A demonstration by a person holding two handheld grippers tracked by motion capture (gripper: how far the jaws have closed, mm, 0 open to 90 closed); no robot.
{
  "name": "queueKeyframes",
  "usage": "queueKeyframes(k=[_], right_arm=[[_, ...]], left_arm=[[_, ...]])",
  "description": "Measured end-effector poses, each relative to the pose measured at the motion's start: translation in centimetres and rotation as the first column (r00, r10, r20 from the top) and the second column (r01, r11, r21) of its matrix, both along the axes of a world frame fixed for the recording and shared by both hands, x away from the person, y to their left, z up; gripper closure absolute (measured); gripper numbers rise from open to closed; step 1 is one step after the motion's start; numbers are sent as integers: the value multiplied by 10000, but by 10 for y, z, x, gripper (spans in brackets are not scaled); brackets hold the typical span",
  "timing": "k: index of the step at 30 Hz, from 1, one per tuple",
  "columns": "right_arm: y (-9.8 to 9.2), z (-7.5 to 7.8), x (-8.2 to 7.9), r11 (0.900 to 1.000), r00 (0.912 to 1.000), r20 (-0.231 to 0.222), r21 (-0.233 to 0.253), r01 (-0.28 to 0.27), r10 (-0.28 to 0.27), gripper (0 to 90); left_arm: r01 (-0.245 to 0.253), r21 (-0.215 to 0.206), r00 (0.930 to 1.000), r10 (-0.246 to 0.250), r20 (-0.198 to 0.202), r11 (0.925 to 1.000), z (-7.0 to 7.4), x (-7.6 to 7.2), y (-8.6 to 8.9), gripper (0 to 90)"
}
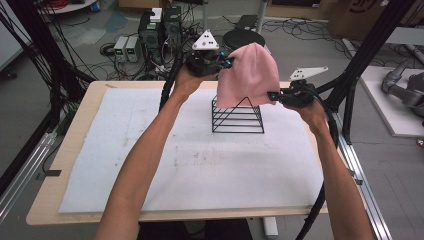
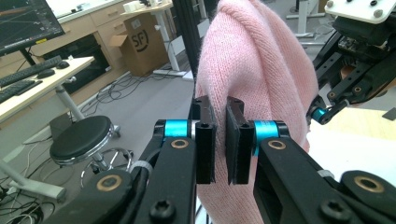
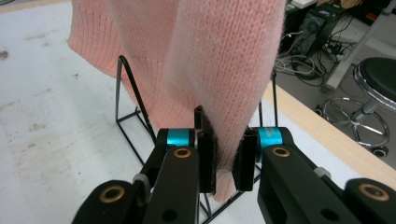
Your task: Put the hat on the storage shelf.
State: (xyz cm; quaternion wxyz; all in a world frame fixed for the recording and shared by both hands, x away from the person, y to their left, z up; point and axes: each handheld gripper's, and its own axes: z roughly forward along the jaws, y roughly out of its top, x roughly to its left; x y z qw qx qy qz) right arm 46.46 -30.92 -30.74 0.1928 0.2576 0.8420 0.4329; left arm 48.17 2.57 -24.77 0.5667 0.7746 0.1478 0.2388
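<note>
A pink knitted hat (image 1: 248, 75) hangs over the peak of a black wire rack (image 1: 237, 120) standing on the white mat. My left gripper (image 1: 226, 62) is at the hat's upper left side, with its jaws almost together on the knit (image 2: 261, 70); the left gripper view shows the gripper (image 2: 219, 100) close up. Over at the hat's lower right hem, my right gripper (image 1: 272, 95) is shut on the fabric. The right gripper view has the hem (image 3: 210, 56) pinched in that gripper (image 3: 225, 123), and the rack (image 3: 126, 84) behind it.
A white mat (image 1: 150, 150) covers most of the wooden table (image 1: 75, 130). A black stool (image 1: 242, 37), computer boxes (image 1: 160, 30) and floor cables lie beyond the far edge. Black frame posts (image 1: 360, 55) rise at the right side.
</note>
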Motion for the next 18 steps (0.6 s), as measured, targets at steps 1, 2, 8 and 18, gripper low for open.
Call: queueKeyframes(k=[1, 2, 8, 18], right_arm=[[1, -1, 0, 10000, 10000, -16, -68, 10, -10, 838], [2, -2, 0, 10000, 10000, -71, -97, 15, -16, 838], [-1, -16, -2, 9997, 9992, -337, -114, 201, -204, 838], [-4, -40, -6, 9995, 9991, -313, 120, 306, -302, 838]], left_arm=[[-6, 9, 10000, 6, -33, 10000, -1, 0, 0, 836], [-6, 42, 10000, 6, -53, 10000, -2, 0, 1, 835], [131, 115, 9999, -130, -96, 9998, -8, -3, -2, 835], [181, 391, 9990, -165, -408, 9991, -28, -3, 0, 835]])
